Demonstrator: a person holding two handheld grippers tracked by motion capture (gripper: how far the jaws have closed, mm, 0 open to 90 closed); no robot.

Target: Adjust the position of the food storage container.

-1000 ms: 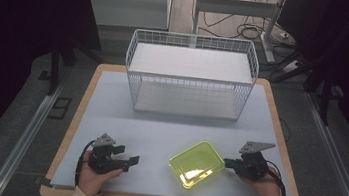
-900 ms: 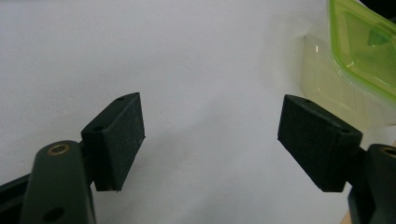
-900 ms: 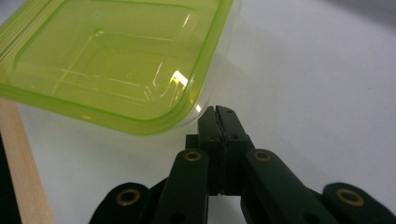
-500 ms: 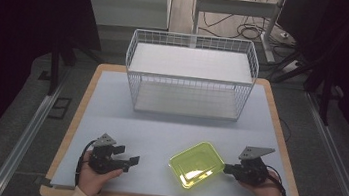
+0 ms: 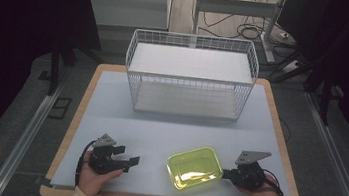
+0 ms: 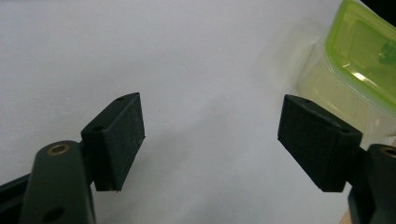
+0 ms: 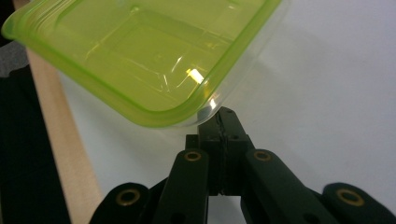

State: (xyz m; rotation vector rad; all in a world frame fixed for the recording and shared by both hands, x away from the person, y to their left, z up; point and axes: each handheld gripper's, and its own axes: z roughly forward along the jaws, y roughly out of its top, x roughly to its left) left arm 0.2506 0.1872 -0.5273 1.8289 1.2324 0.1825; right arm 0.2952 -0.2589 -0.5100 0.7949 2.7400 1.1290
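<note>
A yellow-green translucent container [image 5: 194, 168] with its lid on lies near the table's front edge, right of centre. My right gripper [image 5: 224, 173] is shut and points left at it. In the right gripper view the closed tips [image 7: 222, 116] sit just under the rim at the container [image 7: 149, 56] corner, touching or nearly touching it, with nothing between the jaws. My left gripper [image 5: 128, 157] rests open at the front left, pointing right, a short way from the container. Between its wide-apart jaws [image 6: 210, 135] is only bare mat, with the container [image 6: 359, 60] off to the upper right.
A white wire basket [image 5: 190, 78] stands at the back middle of the table on the white mat [image 5: 159, 126]. The wooden table edge [image 7: 70, 154] runs close beside the right gripper. Dark floor and metal rails lie on both sides.
My right gripper has slid left until its shut tips reach the container's right corner. The left gripper and the container have stayed put.
</note>
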